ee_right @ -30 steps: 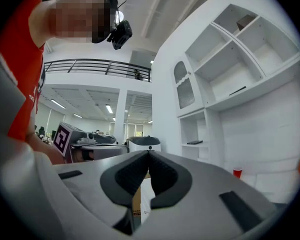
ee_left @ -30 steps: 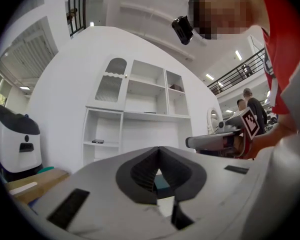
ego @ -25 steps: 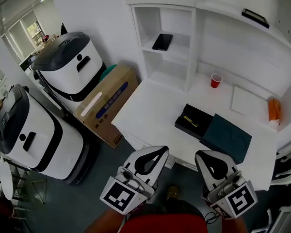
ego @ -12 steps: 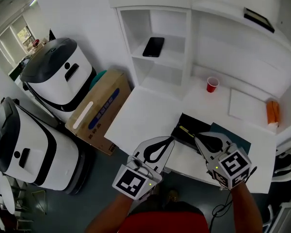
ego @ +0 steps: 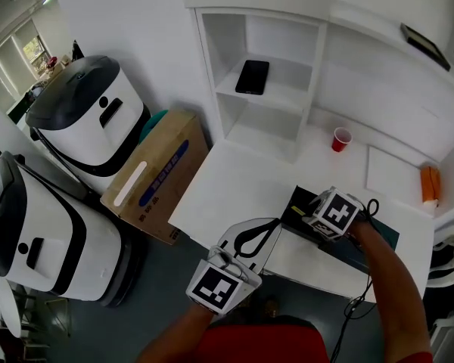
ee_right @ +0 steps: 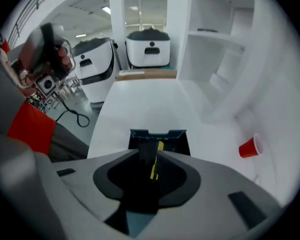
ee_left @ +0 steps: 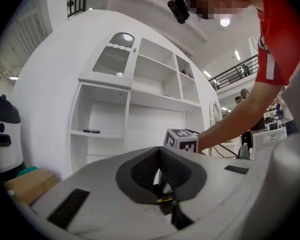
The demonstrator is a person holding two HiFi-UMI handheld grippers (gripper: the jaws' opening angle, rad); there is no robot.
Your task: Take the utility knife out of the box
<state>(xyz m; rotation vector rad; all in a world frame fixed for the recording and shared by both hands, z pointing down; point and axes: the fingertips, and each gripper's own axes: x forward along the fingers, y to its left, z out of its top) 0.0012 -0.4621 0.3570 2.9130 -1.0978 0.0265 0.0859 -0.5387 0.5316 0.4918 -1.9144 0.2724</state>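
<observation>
I am holding the right gripper [ee_right: 145, 151], jaws narrowly apart, over the utility knife [ee_right: 153, 164] lying inside the box [ee_right: 158, 134] on the counter [ee_right: 145, 104]. I think I should be centring the jaws on it before closing. The left gripper [ee_left: 160, 151] jaws are resting together, empty.

counter [ego: 234, 180]: white, smooth, low sheen, laminate-like.
box [ee_right: 158, 135]: black, matt, card-like walls.
utility knife [ee_right: 154, 165]: yellow strip on dark body, plastic-looking; finish too small to tell.
red cup [ego: 340, 139]: thin plastic, slight gloss.
carton [ego: 155, 174]: brown cardboard, matt.
left claw [ee_left: 160, 171], right claw [ee_right: 152, 156]: pale grey matt plastic shells, dark rubbery matt lining.
marker cube [ego: 333, 212]: matt printed faces.
phone [ego: 253, 76]: black, glossy.
</observation>
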